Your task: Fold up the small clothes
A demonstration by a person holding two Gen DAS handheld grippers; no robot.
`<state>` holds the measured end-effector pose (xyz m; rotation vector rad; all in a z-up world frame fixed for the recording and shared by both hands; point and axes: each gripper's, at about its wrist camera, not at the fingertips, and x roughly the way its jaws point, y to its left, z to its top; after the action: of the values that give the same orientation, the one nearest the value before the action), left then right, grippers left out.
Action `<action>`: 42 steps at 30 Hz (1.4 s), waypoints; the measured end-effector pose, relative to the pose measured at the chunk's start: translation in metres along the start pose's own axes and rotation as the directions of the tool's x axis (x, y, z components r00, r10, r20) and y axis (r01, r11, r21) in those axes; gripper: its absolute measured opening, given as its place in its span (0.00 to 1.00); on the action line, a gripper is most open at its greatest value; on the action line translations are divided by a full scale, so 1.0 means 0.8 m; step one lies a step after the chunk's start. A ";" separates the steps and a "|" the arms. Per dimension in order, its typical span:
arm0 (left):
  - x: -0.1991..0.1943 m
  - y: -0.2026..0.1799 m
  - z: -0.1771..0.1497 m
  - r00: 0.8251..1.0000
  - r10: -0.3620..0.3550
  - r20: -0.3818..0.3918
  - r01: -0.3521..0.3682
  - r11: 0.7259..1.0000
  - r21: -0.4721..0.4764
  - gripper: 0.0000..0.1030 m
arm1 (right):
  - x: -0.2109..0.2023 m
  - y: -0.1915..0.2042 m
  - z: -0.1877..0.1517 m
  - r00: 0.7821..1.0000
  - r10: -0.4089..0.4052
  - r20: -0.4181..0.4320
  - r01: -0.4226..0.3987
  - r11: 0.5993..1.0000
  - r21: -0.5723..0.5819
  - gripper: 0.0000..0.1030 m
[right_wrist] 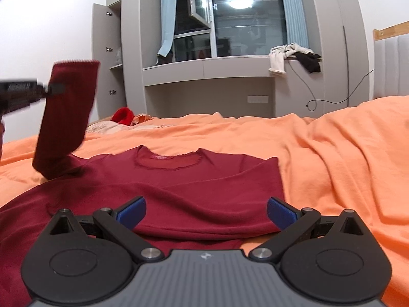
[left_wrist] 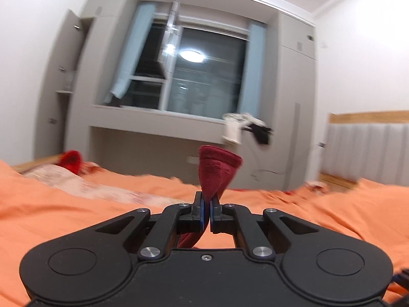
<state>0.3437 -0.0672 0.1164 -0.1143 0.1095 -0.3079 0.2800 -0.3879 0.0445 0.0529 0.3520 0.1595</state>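
Through the left wrist camera, I see my left gripper pinched tight on a fold of dark red sleeve, which stands up from between the pads and fans out above them. Beyond it lie the orange bedcover and, blurred, the window.

On the right wrist camera, my right gripper is spread wide with nothing between its blue pads; it hovers just above the lower part of the red top, which lies flat on the bedcover, neckline facing away from me. At the left of this view the left gripper holds the sleeve lifted off the bed, its cuff uppermost, still joined to the shoulder.

My worry is the thin pinch: a quick swing across the body could pull the sleeve out of the pads, or drag the whole top askew, since my right gripper pins nothing down. The sleeve could also land bunched rather than flat.
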 end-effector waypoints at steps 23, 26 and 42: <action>-0.019 -0.037 -0.163 0.900 -0.275 -0.338 0.296 0.955 0.011 0.65 | 0.019 0.008 -0.006 0.999 -0.026 -0.026 0.026 1.000 -0.011 1.00; -0.035 -0.024 -0.153 0.900 -0.301 -0.315 0.314 0.949 -0.010 0.78 | 0.022 0.016 -0.008 0.999 -0.011 -0.033 0.010 1.000 -0.025 1.00; -0.005 0.178 -0.105 0.918 0.260 -0.300 -0.345 0.897 -0.275 0.82 | 0.036 0.057 -0.012 0.987 0.129 -0.093 -0.140 0.982 -0.126 1.00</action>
<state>0.3716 0.0605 0.0157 -0.3808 0.4330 0.0161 0.2970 -0.3380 0.0295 -0.0611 0.4221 0.3193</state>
